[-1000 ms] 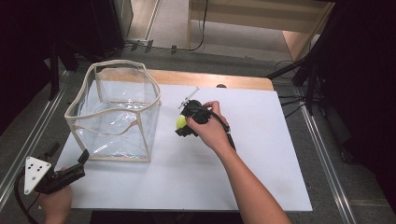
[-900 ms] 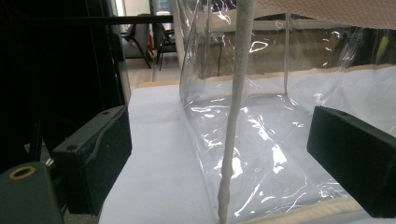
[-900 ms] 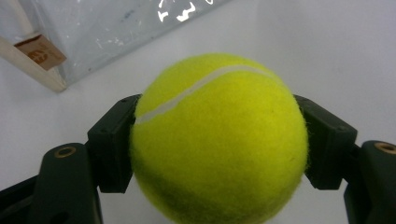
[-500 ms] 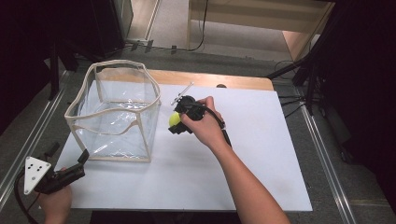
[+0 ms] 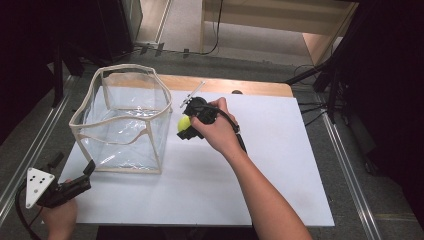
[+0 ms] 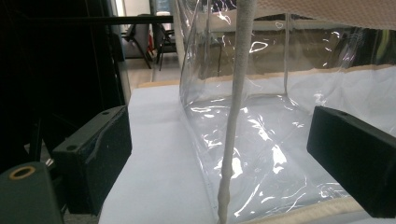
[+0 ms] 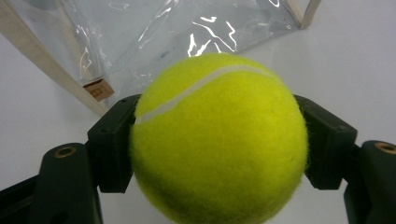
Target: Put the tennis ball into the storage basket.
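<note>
My right tongs (image 5: 186, 126), clamped on the tennis ball (image 5: 183, 122), have drifted left to the clear bag (image 5: 122, 122) wall, nearing a drop; left tongs (image 5: 75, 182) wait open at its corner.

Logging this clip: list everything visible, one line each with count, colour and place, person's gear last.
Tennis ball: one, yellow-green, clamped between the right gripper's jaws, beside the bag.
Bag: one, clear plastic with beige trim, open-topped, upright on the board's left part.
Board: one, white, covering the table.
Table: one, wooden edge showing at the far side.
Right gripper: one, black, near the bag's right wall.
Left gripper: one, black, jaws apart, at the bag's near-left corner.
</note>
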